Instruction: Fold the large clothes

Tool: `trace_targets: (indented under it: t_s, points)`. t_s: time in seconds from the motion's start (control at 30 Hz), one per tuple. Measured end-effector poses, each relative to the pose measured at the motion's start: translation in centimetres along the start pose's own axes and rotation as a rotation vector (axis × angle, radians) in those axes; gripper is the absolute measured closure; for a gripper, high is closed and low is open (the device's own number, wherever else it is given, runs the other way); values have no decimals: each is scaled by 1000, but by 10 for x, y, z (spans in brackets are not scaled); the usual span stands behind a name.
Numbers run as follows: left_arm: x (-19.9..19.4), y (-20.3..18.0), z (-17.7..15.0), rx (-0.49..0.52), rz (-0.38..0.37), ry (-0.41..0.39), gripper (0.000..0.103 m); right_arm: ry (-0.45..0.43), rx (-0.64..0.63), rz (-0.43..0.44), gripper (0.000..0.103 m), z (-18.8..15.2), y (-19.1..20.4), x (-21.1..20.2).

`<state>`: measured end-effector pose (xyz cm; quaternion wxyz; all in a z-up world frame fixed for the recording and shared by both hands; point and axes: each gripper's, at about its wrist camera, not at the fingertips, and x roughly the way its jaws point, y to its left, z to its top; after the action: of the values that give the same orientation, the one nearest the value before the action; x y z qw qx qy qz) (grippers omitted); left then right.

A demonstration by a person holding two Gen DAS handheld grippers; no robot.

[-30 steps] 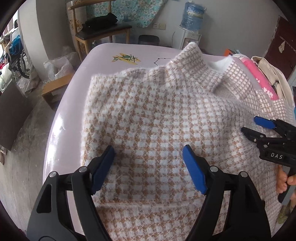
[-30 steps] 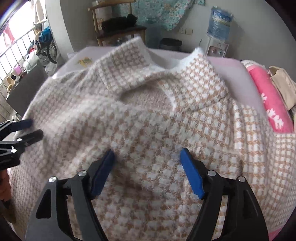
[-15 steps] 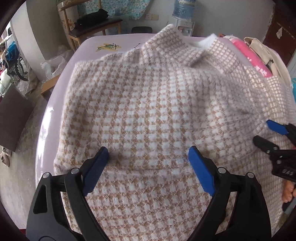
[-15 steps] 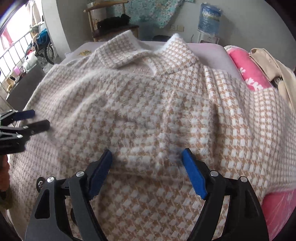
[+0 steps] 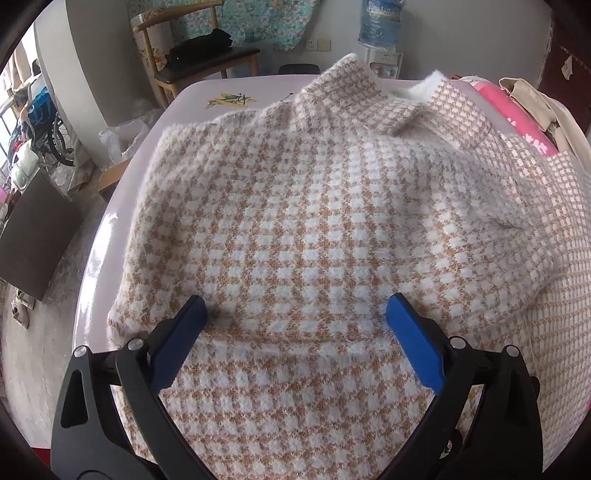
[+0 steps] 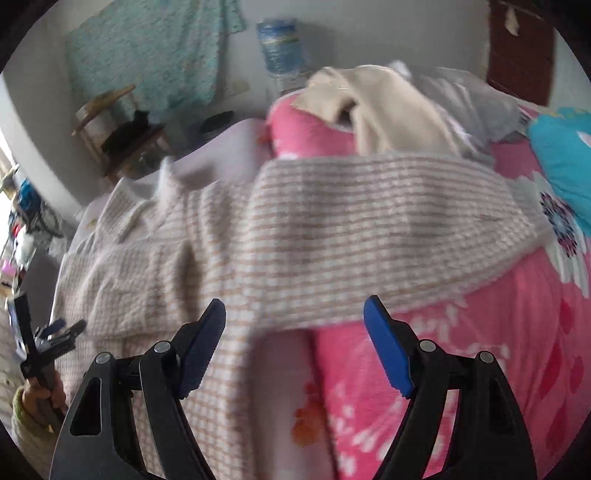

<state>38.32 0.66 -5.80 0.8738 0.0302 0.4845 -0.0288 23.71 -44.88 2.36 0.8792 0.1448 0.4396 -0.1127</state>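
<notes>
A fluffy tan-and-white checked sweater (image 5: 314, 221) lies spread on a pale table (image 5: 110, 236), collar at the far end. A folded layer ends in an edge just ahead of my left gripper (image 5: 295, 314), which is open and empty just above the sweater's near part. In the right wrist view the sweater (image 6: 332, 236) is blurred; its right sleeve stretches out to the right over pink bedding. My right gripper (image 6: 295, 317) is open and empty above the sweater's right edge. The left gripper (image 6: 55, 336) shows at the far left there.
Pink floral bedding (image 6: 461, 369) lies right of the table, with a beige garment (image 6: 388, 110) and a blue cushion (image 6: 565, 158) on it. A wooden chair (image 5: 199, 62) and a water dispenser (image 5: 380, 33) stand beyond the table. The floor drops off left of the table.
My right gripper has swung right, from over the sweater's middle to its right sleeve and the bedding, and left the left wrist view. My left gripper has barely moved. Both stay open.
</notes>
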Motion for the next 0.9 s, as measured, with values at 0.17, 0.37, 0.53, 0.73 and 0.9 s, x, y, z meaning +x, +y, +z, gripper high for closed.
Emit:
trace_targets:
  t_s: [0.17, 0.37, 0.53, 0.73, 0.9]
  points:
    - [0, -1, 1, -1, 1, 2, 8, -33, 268, -77, 28, 24, -105, -9]
    - [-1, 0, 1, -2, 8, -1, 8, -25, 493, -83, 38, 41, -178, 12]
    - [0, 0, 2, -2, 9, -1, 8, -11, 583, -126, 43, 48, -203, 39]
    - [0, -1, 1, -4, 14, -2, 8, -17, 621, -159, 49, 57, -217, 61]
    - [0, -1, 1, -2, 12, -3, 8, -15, 654, -166, 52, 57, -229, 74]
